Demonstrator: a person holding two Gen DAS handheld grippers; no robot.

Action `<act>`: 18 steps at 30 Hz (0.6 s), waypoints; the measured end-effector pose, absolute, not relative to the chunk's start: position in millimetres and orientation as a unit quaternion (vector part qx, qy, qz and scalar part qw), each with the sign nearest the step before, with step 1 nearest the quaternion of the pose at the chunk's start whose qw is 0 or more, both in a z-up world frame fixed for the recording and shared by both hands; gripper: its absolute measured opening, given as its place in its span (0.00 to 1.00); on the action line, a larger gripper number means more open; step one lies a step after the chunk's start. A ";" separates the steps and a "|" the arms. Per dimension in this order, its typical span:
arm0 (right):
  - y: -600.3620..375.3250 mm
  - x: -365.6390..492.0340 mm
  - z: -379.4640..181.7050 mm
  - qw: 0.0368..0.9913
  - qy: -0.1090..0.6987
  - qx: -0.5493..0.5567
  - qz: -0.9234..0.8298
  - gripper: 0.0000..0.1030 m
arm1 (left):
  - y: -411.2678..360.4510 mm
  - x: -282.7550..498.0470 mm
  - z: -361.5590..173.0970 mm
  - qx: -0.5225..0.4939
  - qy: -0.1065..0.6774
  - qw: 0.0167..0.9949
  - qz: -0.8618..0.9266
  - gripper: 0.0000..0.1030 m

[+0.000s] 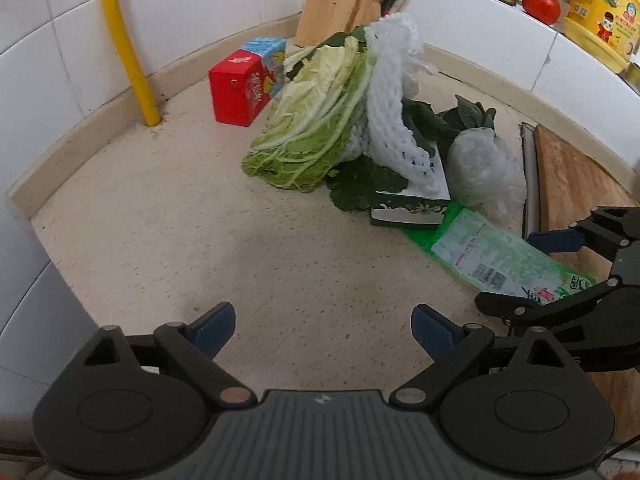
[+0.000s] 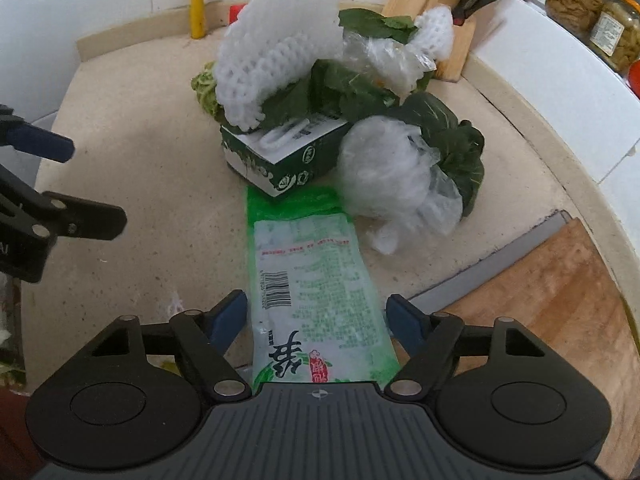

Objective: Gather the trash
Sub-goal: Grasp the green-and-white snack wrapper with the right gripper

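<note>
None of the trash appears collected: the cabbage leaves [image 1: 316,120], foam netting [image 1: 396,92], green carton [image 2: 284,152], crumpled plastic [image 2: 396,184] and red carton [image 1: 240,88] all lie heaped on the bench [image 1: 160,220]. The right tool [image 2: 316,320] stands fairly wide, straddling the near end of the green wrapper [image 2: 316,280], pads not visibly pressing. The left tool [image 1: 324,330] hangs wide and empty over bare bench, near the pile.
</note>
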State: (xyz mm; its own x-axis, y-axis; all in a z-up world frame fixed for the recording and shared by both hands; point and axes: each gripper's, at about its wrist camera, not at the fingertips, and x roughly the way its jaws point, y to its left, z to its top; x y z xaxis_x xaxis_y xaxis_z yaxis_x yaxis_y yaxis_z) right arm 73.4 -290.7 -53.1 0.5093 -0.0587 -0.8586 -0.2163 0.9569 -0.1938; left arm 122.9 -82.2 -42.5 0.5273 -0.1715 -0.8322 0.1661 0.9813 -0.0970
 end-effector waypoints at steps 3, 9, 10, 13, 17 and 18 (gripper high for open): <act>-291.5 76.6 -52.7 0.854 0.501 -0.126 0.055 0.76 | -84.2 124.9 -44.4 -0.004 0.477 0.872 -0.110 0.89; -282.8 69.8 -48.5 0.850 0.513 -0.109 0.052 0.68 | -77.8 126.8 -43.0 -0.013 0.479 0.866 -0.141 0.89; -281.7 66.4 -46.6 0.851 0.513 -0.100 0.052 0.68 | -75.9 126.6 -41.7 -0.015 0.476 0.868 -0.144 0.89; -280.1 59.4 -41.1 0.854 0.512 -0.079 0.047 0.63 | -72.0 128.1 -40.0 -0.022 0.472 0.868 -0.152 0.89; -281.5 53.4 -33.0 0.864 0.500 -0.052 0.037 0.50 | -69.4 135.1 -36.4 -0.028 0.464 0.871 -0.161 0.89; -281.2 51.5 -31.2 0.866 0.496 -0.047 0.035 0.42 | -68.4 137.8 -34.1 -0.030 0.460 0.872 -0.162 0.89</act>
State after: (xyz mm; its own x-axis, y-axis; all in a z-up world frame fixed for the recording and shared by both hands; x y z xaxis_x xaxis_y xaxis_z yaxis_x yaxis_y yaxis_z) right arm 51.5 -281.2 -31.2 0.5051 0.0127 -0.8630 -0.1069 0.9931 -0.0479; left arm 137.8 -68.4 -34.1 0.5239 -0.3107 -0.7931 0.2556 0.9455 -0.2016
